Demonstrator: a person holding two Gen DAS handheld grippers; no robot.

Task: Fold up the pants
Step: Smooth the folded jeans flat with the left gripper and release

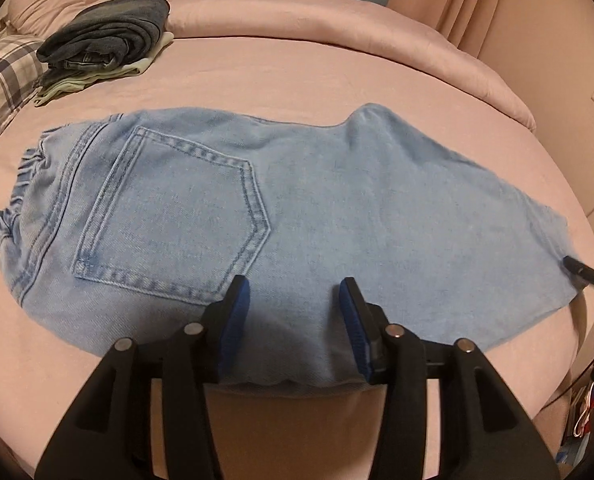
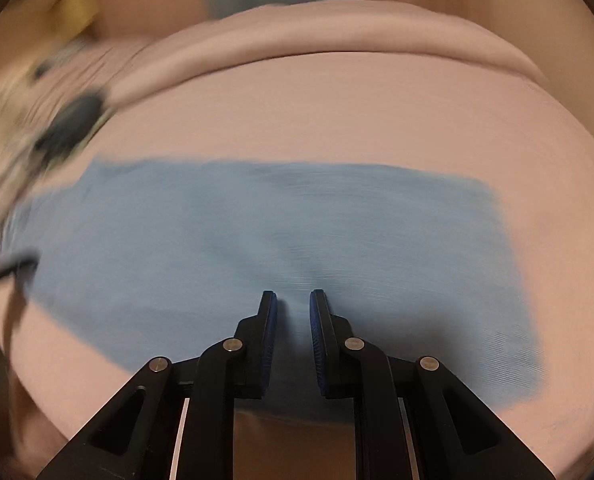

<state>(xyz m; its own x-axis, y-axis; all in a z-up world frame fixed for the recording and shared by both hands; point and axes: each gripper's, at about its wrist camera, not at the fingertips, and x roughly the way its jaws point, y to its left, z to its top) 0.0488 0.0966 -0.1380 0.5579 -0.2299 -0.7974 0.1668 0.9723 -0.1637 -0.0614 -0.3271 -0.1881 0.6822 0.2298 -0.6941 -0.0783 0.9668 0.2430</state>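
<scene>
Pants (image 1: pixel 289 216): light blue jeans, folded into a long flat strip, lying crosswise on the pink sheet; back pocket (image 1: pixel 173 212) faces up toward the left end; elastic waistband (image 1: pixel 17 196) bunched at the far left.
Pants, near edge: hem runs just under the left gripper's fingers, slightly rumpled there.
Pants, far edge: one raised wrinkle toward the right half; the rest lies flat.
Left gripper (image 1: pixel 293 292): hangs over the near edge of the jeans, tilted down; blue-padded fingers (image 1: pixel 235 320) stand well apart with bare denim showing between them; nothing pinched.
Right gripper (image 2: pixel 293 300): over the near edge of the same strip, further along; view smeared by motion blur. Fingers (image 2: pixel 317 332) parted by a narrow gap, denim seen through the gap, no cloth caught between the pads as far as the blur lets me read.
Right gripper, other view: a black tip (image 1: pixel 581 270) enters at the right edge of the left camera, beside the right end of the jeans; whether it touches the cloth, cannot tell.
Bed (image 1: pixel 337 72): pink sheet, rolled pink duvet (image 1: pixel 337 12) along the far side.
Clothes pile (image 1: pixel 109 40): dark folded denim on pale garments, far left corner, well apart from the jeans.
Pillow (image 1: pixel 1 80): plaid, at the left edge next to the pile.
</scene>
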